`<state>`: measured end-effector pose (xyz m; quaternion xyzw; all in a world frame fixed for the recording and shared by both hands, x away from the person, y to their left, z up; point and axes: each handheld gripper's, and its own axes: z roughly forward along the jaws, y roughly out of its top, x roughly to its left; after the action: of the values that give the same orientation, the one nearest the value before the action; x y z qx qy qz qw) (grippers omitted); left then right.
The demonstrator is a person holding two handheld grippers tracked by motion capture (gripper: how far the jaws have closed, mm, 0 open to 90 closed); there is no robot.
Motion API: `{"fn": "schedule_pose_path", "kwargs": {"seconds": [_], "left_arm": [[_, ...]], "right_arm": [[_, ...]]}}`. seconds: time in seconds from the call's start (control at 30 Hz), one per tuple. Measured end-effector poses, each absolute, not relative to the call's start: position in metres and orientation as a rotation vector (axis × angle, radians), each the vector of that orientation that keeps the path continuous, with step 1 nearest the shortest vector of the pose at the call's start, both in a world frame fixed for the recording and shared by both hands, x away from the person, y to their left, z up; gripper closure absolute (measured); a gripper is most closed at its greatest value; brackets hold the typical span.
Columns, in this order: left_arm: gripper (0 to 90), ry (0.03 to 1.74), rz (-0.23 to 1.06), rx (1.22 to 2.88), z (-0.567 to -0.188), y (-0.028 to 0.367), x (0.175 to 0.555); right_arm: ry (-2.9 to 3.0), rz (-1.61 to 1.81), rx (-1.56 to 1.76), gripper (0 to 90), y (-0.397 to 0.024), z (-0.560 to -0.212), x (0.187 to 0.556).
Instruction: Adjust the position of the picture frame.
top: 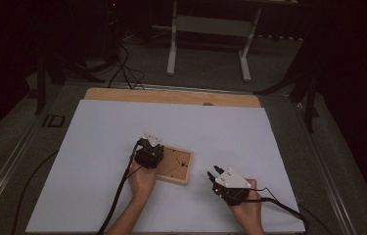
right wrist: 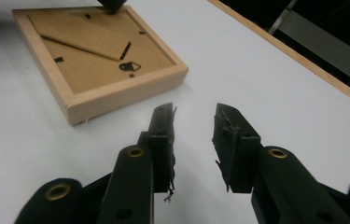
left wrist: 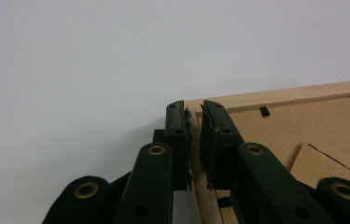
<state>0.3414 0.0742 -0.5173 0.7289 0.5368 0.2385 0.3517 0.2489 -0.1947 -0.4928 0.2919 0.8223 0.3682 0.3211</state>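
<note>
Left gripper (left wrist: pixel 194 116) clamped on the near rim of the wooden picture frame (top: pixel 175 165), lying back-up mid-table on the white sheet (top: pixel 98 147); right gripper (right wrist: pixel 193 122) apart, empty, just beside. Likely slip from so thin a corner hold. Hanger hook (right wrist: pixel 129 66) plain in right gripper view

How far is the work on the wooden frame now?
Done: the wooden picture frame lies face down on the white table, its backing board in place. In hand: the left gripper straddles the frame's edge rail, jaws nearly closed. Left: the right gripper waits open beside the frame, touching nothing.
</note>
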Motion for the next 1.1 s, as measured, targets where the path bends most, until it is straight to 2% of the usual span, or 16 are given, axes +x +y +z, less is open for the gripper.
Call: {"fn": "schedule_pose_path", "kwargs": {"seconds": [0.17,0.27,0.33,0.57,0.63,0.7,0.73,0.77,0.9,1.1], "left_arm": [[82.0,1.483,0.647,1.802,-0.519,0.079,0.340],[81.4,1.491,0.621,1.779,-0.520,0.082,0.339],[75.9,1.483,0.604,1.772,-0.520,0.083,0.339],[73.0,1.361,0.611,1.825,-0.507,0.104,0.318],[73.3,1.314,0.626,1.877,-0.503,0.112,0.307],[75.6,1.280,0.629,1.932,-0.503,0.117,0.299],[76.7,1.280,0.629,1.932,-0.503,0.117,0.299],[78.9,1.250,0.638,1.989,-0.505,0.122,0.291],[86.2,1.216,0.629,2.068,-0.514,0.125,0.282],[89.3,1.194,0.593,2.116,-0.521,0.124,0.274]], "right_arm": [[2.162,0.970,0.769,66.2,-0.195,-0.493,0.249],[2.162,0.975,0.775,65.3,-0.195,-0.493,0.250],[2.159,0.974,0.778,64.6,-0.195,-0.493,0.250],[2.161,0.983,0.781,62.2,-0.196,-0.492,0.250],[2.171,0.988,0.785,58.0,-0.196,-0.492,0.250],[2.186,0.996,0.795,52.0,-0.196,-0.492,0.251],[2.186,0.996,0.795,52.0,-0.196,-0.492,0.251],[2.204,1.008,0.802,47.2,-0.196,-0.492,0.252],[2.211,1.011,0.827,40.1,-0.195,-0.493,0.254],[2.210,1.004,0.834,37.2,-0.195,-0.493,0.254]]}}
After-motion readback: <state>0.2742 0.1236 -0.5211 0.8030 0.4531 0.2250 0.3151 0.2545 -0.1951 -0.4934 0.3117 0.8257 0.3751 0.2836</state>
